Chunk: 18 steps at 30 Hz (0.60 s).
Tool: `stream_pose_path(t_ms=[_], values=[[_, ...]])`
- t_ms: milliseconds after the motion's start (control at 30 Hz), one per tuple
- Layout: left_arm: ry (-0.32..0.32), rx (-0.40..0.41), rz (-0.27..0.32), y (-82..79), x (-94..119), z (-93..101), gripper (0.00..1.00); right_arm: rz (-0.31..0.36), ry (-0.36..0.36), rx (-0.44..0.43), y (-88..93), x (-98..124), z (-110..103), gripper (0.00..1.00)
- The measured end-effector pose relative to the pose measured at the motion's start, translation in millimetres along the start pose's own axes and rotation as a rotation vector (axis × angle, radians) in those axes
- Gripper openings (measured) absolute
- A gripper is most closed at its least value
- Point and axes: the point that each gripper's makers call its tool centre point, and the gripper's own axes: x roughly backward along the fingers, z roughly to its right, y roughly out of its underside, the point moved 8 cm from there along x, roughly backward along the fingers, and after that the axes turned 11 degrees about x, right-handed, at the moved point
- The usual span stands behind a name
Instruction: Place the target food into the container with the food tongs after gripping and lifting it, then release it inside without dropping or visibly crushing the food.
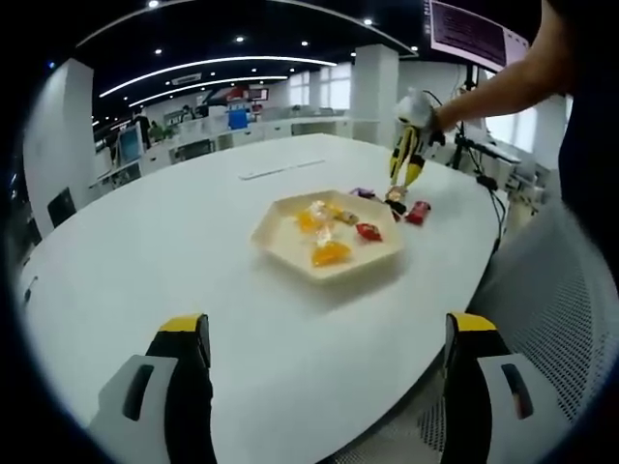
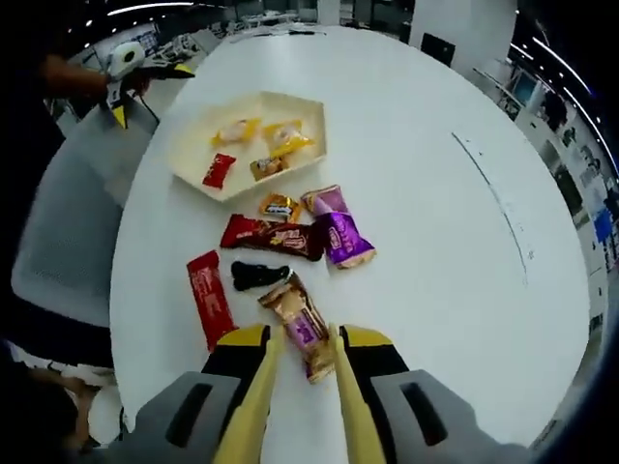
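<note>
White oval surface [image 2: 426, 222], carrying:
- Container [image 2: 189, 145]: cream hexagonal tray at 11 o'clock in the right gripper view, holding several wrapped sweets, two yellow, one red, one brown
- Loose packets between container and right gripper: purple packet [image 2: 338, 232], dark red bar [image 2: 271, 235], red flat packet [image 2: 209, 295], small black piece [image 2: 257, 275], small gold sweet [image 2: 280, 206]
- Gold-and-purple packet [image 2: 302, 324]: at 6 o'clock, its near end between the yellow tongs

Right gripper [image 2: 301, 372]: jaws narrow, tongs flanking the packet end; firm grip cannot be told

Left gripper [image 1: 324, 362]: jaws wide, holding nothing, above bare surface
</note>
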Motion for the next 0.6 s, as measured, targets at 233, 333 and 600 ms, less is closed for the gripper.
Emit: stream_pose_path(t_ms=[233, 333, 600], values=[[0.004, -0.001, -0.012, 1.3, -0.6, 0.6, 0.97, -0.007, -0.007, 0.015, -3.0, -13.1, 3.0, 0.28], [0.006, -0.001, -0.014, 1.4, -0.6, 0.6, 0.97, -0.019, 0.005, -0.062, -1.0, -16.8, 3.2, 0.27], [0.005, -0.001, -0.019, 2.1, -0.8, 0.4, 0.97, -0.047, 0.057, -0.178, 5.3, -17.3, 3.0, 0.22]])
